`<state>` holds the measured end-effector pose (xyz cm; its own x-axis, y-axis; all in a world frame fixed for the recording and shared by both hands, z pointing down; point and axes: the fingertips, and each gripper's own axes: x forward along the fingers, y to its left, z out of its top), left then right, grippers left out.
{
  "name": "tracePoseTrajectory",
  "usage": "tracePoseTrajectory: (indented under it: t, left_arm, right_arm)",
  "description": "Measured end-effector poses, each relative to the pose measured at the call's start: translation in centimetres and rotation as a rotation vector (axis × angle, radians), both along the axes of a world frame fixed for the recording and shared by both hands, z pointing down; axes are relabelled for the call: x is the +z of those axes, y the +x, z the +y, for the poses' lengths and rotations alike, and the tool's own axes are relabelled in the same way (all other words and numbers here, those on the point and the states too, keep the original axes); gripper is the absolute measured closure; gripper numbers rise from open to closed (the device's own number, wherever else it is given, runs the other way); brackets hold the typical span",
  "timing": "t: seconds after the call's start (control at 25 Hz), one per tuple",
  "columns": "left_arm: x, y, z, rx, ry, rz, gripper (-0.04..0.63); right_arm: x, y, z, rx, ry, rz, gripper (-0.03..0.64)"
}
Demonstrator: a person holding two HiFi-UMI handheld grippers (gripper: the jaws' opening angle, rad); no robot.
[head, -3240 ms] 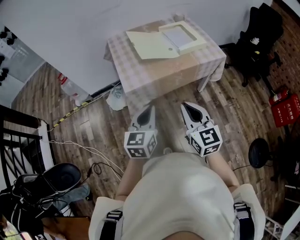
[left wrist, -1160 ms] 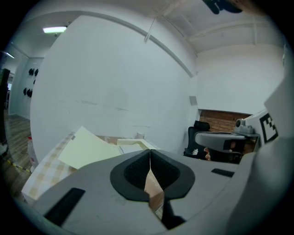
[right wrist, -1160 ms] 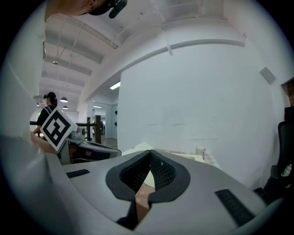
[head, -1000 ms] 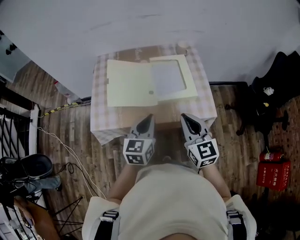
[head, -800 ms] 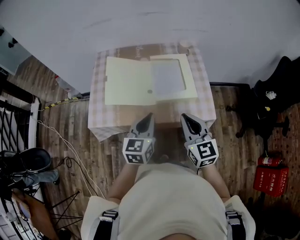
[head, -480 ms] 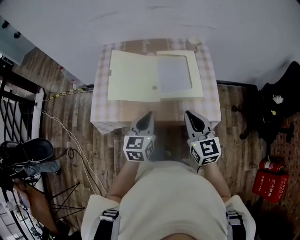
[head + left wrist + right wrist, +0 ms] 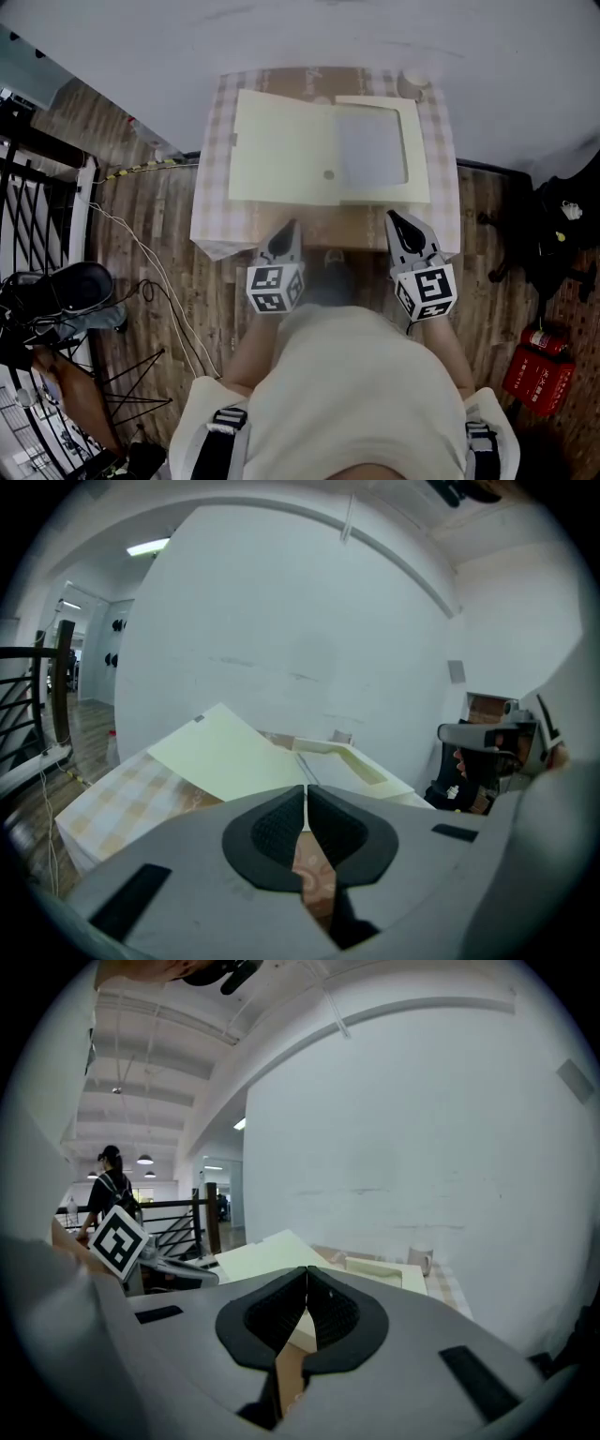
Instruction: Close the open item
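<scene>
Nearest, the left gripper [image 7: 285,228] and the right gripper [image 7: 400,219] hang side by side over the near edge of the table [image 7: 212,223]. Both have their jaws pressed together with nothing between the pads, as each gripper view shows plainly. Neither touches anything yet. Just beyond them, in the middle of the checked cloth, sits the box [image 7: 375,155]. Its base is on the right, and its lid [image 7: 281,155] is thrown open to the left, the two joined along a fold near the centre. The lid seems to lie close to flat, though the left gripper view hints that its far corner rides a little high. A cup [image 7: 412,79] stands at the far right corner, near the base, and the wall is behind it. The step in hand looks like the approach. To do it well, the left gripper should probably go to the lid's free left edge, open enough to pinch it or slide under it, then swing it over the fold onto the base. Meanwhile the right gripper could press down on the base's near rim so the light box does not skid toward the cup.
</scene>
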<state>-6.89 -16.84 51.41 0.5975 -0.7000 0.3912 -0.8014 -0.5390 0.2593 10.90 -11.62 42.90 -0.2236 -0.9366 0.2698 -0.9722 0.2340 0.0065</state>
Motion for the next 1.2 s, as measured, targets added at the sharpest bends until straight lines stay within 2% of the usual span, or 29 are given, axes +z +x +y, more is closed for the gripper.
tracePoseTrajectory:
  t: [0.2,0.24,0.28,0.32,0.44,0.6,0.8,1.0,1.2]
  left_arm:
    - [2.9,-1.4,-2.9,-0.057,-0.057,0.025,0.583]
    - [3.5,-1.8,-3.4,-0.072,-0.074,0.026,0.566]
    - [4.2,-2.2,-3.9,-0.087,-0.091,0.021,0.508]
    - [4.9,-2.6,-4.3,-0.102,-0.107,0.013,0.482]
    - [6.6,-3.7,-5.2,-0.133,-0.145,-0.013,0.451]
    - [8.0,-4.8,-6.4,-0.162,-0.189,-0.009,0.411]
    - [8.7,-5.7,-8.6,-0.209,-0.192,0.018,0.358]
    - [7.5,-4.6,-9.8,-0.169,-0.145,0.068,0.356]
    - [6.7,-3.5,-10.8,-0.153,-0.117,0.077,0.356]
  right_arm:
    - [0.4,1.0,-3.2,-0.021,-0.017,0.020,0.617]
    - [0.5,1.1,-3.9,-0.026,-0.020,0.021,0.617]
    - [0.7,1.2,-4.6,-0.031,-0.024,0.021,0.617]
    - [0.9,1.2,-5.2,-0.036,-0.030,0.021,0.617]
    - [1.5,1.5,-6.7,-0.046,-0.049,0.014,0.617]
    - [1.9,1.9,-8.6,-0.050,-0.067,0.008,0.617]
    - [2.2,2.5,-10.7,-0.047,-0.081,0.024,0.617]
    - [2.3,3.4,-12.3,-0.039,-0.096,0.042,0.617]
    - [3.1,4.2,-13.6,-0.035,-0.105,0.043,0.617]
